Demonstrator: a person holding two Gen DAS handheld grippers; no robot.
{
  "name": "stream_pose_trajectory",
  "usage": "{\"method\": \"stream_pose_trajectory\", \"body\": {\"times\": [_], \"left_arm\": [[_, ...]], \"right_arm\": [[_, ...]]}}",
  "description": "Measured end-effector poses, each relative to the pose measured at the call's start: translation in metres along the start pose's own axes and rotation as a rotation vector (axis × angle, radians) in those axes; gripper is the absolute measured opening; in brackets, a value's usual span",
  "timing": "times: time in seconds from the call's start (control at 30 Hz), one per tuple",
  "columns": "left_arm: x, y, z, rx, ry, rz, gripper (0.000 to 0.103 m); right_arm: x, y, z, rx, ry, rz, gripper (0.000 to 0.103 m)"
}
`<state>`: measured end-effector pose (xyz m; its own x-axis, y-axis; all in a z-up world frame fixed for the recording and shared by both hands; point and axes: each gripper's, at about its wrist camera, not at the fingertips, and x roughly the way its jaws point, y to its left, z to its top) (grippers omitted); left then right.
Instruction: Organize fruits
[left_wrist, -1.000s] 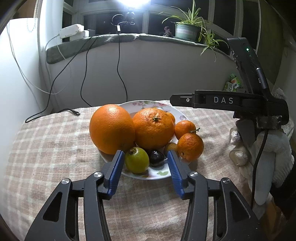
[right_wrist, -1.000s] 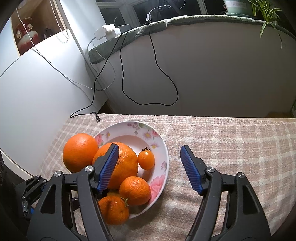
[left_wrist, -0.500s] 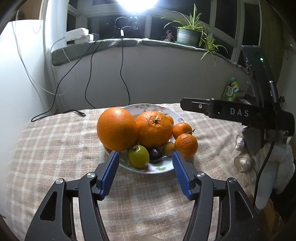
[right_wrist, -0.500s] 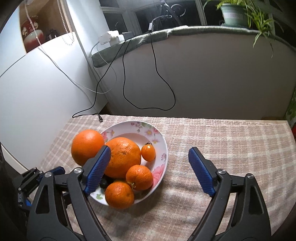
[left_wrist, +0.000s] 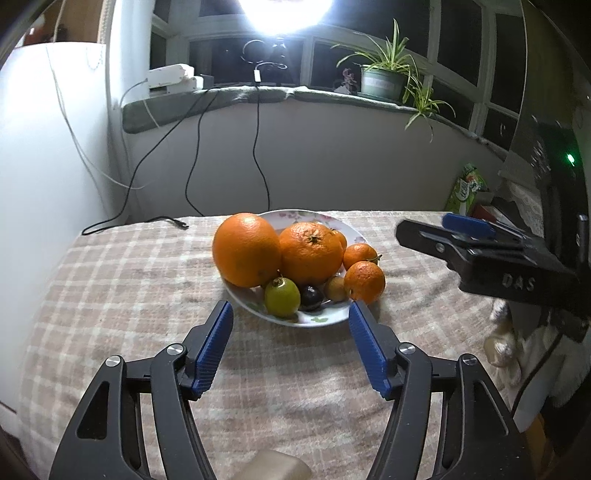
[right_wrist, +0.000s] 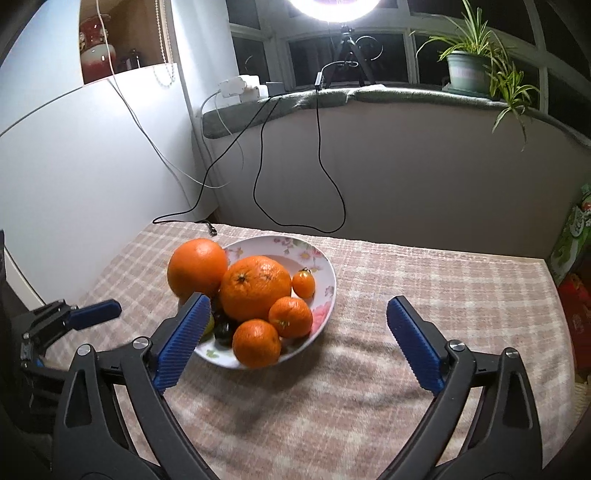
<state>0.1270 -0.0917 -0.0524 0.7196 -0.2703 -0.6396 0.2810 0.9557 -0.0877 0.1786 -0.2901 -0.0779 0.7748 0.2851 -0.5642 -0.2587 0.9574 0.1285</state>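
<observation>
A floral plate (left_wrist: 334, 316) (right_wrist: 325, 291) on the checked tablecloth holds a big orange (left_wrist: 245, 250) (right_wrist: 197, 266), a second large orange (left_wrist: 311, 252) (right_wrist: 255, 288), two mandarins (left_wrist: 364, 281) (right_wrist: 256, 343), a small orange fruit (right_wrist: 303, 283), a green fruit (left_wrist: 282, 297), a dark fruit (left_wrist: 311, 296) and a small tan fruit (left_wrist: 335, 288). My left gripper (left_wrist: 291, 323) is open and empty, just in front of the plate. My right gripper (right_wrist: 295, 317) is open and empty, raised to the plate's right; it also shows in the left wrist view (left_wrist: 469, 236).
Black cables (right_wrist: 258, 192) hang from the windowsill and one plug (left_wrist: 179, 223) lies on the cloth behind the plate. A potted plant (left_wrist: 380, 79) stands on the sill. A green packet (left_wrist: 466, 188) sits at the table's far right.
Both grippers have pulled back and up from the plate, so the fruit looks smaller and farther. Both stay open; the fruit has not moved.
</observation>
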Motion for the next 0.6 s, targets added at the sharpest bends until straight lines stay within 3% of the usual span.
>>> {"method": "stream_pose_trajectory", "body": {"times": [0.6], "left_arm": [[-0.025,0.0,-0.008,-0.033,-0.014,0.002,0.066]], "right_arm": [[-0.033,-0.01,-0.034,0.082,-0.006,0.0,0.101]]}}
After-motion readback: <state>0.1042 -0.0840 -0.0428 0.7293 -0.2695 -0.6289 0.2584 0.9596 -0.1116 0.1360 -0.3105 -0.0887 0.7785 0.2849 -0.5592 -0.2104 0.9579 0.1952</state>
